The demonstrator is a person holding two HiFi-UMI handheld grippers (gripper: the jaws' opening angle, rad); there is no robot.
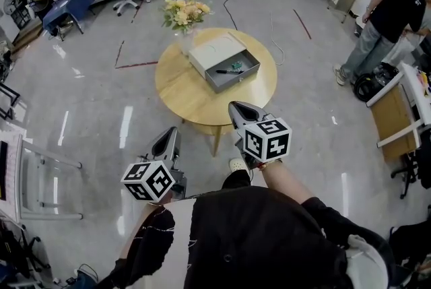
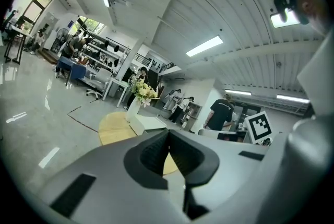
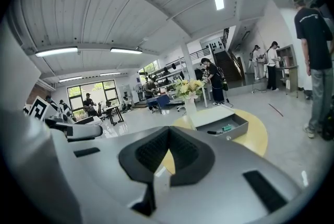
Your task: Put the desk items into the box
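Left tool (image 1: 167, 138): jaws together, empty. Right tool (image 1: 244, 110): likewise closed, nothing held. Both well short of the surface (image 1: 185, 89) ahead. Box (image 1: 214, 50): on surface, ahead of right tool, open; pen (image 1: 229, 71) and green item (image 1: 236, 66) inside. Flowers (image 1: 183, 11): just beyond box. Risk: a closed-jaw reach could shove the box or tip the flowers.

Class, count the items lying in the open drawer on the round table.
2: a black pen lies across the drawer's middle, and a small green item sits just behind it, toward the right. The front wall could hide more.
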